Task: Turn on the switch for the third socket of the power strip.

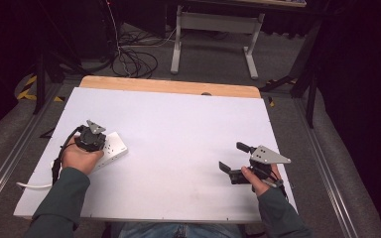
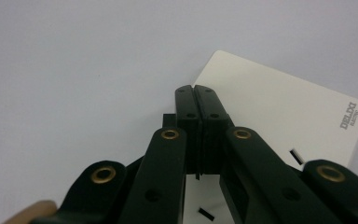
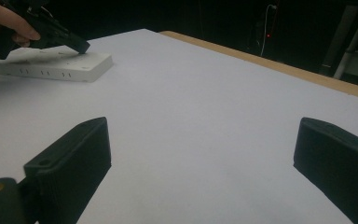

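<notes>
A white power strip (image 1: 113, 148) lies flat at the left of the white table (image 1: 178, 124). My left gripper (image 1: 99, 143) hangs right over it, held in a hand. In the left gripper view its jaws are pressed together with nothing between them, and the left gripper (image 2: 196, 88) has its tips over the strip's top face (image 2: 279, 112). The right gripper view shows that gripper's tip (image 3: 81, 46) resting on or just above the strip (image 3: 51, 67). At the right of the table my right gripper (image 1: 234, 156) stands open, and its jaws (image 3: 200, 135) are wide apart over bare table.
The strip's white cable (image 1: 30, 186) runs off to the table's front left. A wooden edge (image 1: 168, 87) borders the far side. Beyond it stand a desk frame (image 1: 213, 29) and loose cables (image 1: 134, 62) on the floor.
</notes>
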A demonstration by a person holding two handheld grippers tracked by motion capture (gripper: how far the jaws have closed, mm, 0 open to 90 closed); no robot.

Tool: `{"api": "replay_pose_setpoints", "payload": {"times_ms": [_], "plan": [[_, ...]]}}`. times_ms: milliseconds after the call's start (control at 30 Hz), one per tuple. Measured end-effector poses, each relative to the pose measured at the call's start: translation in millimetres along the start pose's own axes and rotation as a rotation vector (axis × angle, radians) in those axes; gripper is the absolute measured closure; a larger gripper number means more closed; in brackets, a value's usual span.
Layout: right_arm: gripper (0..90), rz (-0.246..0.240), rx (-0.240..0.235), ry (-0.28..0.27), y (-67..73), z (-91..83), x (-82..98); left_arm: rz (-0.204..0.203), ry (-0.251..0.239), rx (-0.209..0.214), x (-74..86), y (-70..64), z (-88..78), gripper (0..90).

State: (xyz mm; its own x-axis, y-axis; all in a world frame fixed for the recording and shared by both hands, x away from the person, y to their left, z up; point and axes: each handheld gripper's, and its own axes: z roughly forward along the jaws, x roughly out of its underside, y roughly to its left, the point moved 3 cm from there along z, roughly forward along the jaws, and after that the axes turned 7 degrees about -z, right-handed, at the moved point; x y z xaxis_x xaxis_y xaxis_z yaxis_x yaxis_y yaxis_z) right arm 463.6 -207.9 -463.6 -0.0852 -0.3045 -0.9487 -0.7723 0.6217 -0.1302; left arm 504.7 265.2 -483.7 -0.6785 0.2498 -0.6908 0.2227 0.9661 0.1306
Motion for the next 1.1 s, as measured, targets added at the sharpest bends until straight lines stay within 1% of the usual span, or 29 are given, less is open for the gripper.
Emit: {"api": "replay_pose_setpoints", "payload": {"times_ms": [167, 267, 433, 800, 900, 1000, 1100], "plan": [[4.3, 0.002, 0.004, 0.002, -0.4, -0.9, 0.3, -0.002, 0.001, -0.001, 0.2, 0.6, 0.1, 89.7], [4.4, 0.000, 0.003, 0.000, -0.5, -0.9, 0.2, 0.010, 0.003, 0.001, 0.1, 0.4, -0.2, 89.8], [4.3, 0.002, 0.002, 0.001, 0.1, -0.8, 0.1, 0.004, 0.005, 0.006, 0.4, 0.3, -0.5, 89.9], [4.3, 0.004, 0.003, -0.002, 0.1, -1.3, -0.3, 0.008, 0.010, 0.013, 0.8, -1.5, -1.1, 89.9], [4.3, -0.001, 0.000, -0.002, 0.2, -1.1, -0.2, 0.005, 0.011, 0.012, 0.7, -1.6, -1.1, 89.9], [4.3, -0.002, -0.001, -0.002, 0.2, -1.2, -0.1, -0.007, 0.015, 0.016, 0.8, -1.1, -1.8, 89.9], [4.3, 0.001, 0.002, 0.000, 0.0, -1.3, 0.0, -0.008, 0.017, 0.014, 0.7, -1.3, -1.9, 89.9]]}}
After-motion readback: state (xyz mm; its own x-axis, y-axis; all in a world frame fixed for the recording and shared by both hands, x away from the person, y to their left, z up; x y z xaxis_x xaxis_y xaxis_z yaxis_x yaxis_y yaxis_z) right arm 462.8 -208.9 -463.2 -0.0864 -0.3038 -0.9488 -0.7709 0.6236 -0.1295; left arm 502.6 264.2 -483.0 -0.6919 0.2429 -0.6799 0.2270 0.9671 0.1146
